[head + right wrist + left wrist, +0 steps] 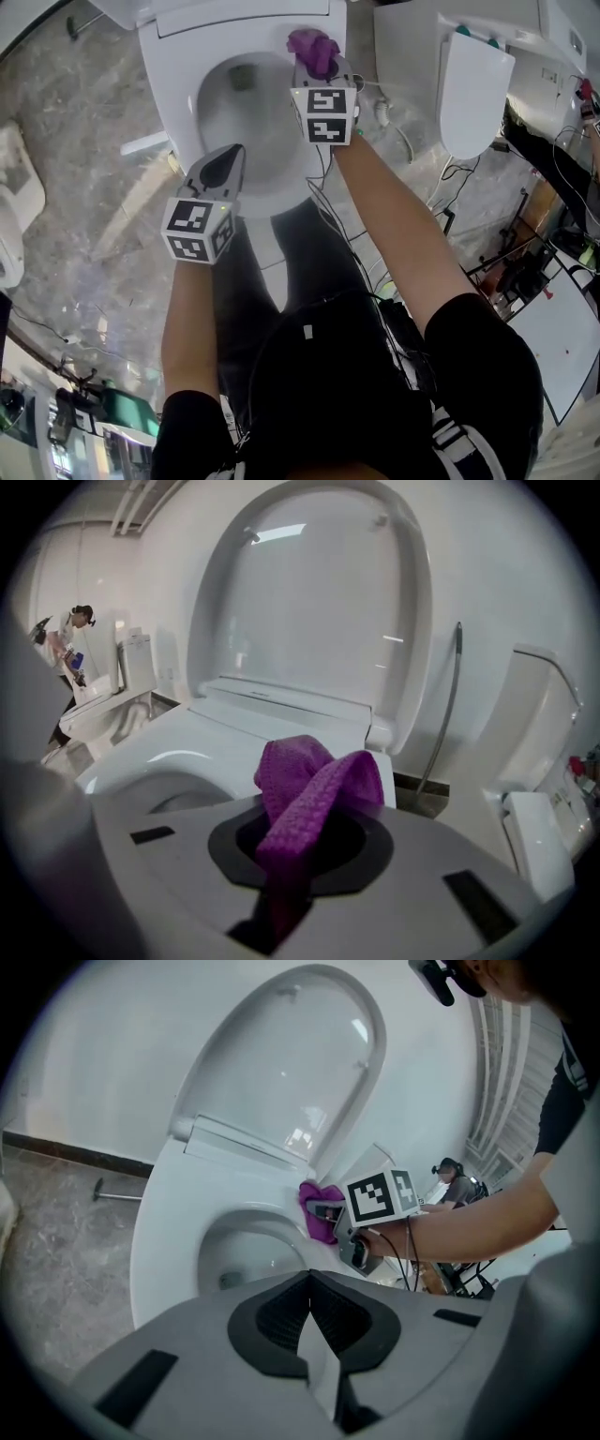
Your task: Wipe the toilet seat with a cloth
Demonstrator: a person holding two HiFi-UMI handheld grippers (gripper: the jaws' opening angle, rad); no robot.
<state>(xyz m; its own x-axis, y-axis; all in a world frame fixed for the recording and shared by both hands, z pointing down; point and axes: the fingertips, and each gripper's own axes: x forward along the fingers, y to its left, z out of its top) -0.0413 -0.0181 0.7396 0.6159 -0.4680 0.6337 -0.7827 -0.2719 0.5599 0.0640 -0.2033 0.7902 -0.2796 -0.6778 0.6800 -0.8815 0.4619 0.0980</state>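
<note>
A white toilet with its lid [244, 11] raised stands ahead of me, the seat ring [178, 103] around the bowl. My right gripper [322, 67] is shut on a bunched purple cloth [313, 49], which sits at the seat's far right rim near the hinge. From the right gripper's own view the cloth [309, 789] bulges out between the jaws, above the seat [187, 738] and before the lid [319, 602]. My left gripper [228, 157] hovers over the seat's near edge, shut and holding nothing. In the left gripper view [309, 1314] the cloth [319, 1211] lies on the seat [164, 1222].
A second white toilet [473, 89] stands to the right, with cables [450, 216] on the marble floor beside it. Another white fixture [14, 211] is at the left edge. A metal hose [442, 710] runs down the wall right of the lid. A person [64, 644] works far back.
</note>
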